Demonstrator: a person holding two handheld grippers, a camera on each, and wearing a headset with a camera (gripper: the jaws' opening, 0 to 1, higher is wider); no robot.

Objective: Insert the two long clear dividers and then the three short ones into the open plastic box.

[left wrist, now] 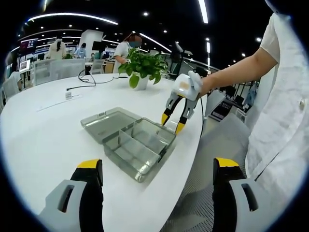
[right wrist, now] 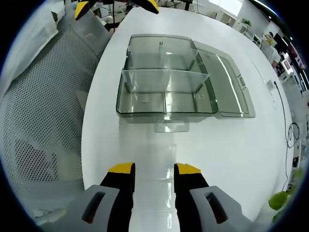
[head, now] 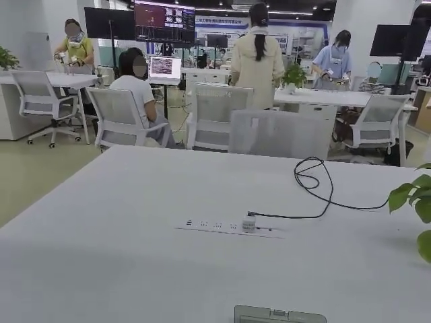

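Pointing lengthwise at the box (right wrist: pixel 166 92), clear divider (right wrist: pixel 162 153) in right claw (right wrist: pixel 154 169)

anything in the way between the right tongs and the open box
Nothing solid visible: only bare table lies between the right tongs and the box, plus a small clear piece at its near wall.
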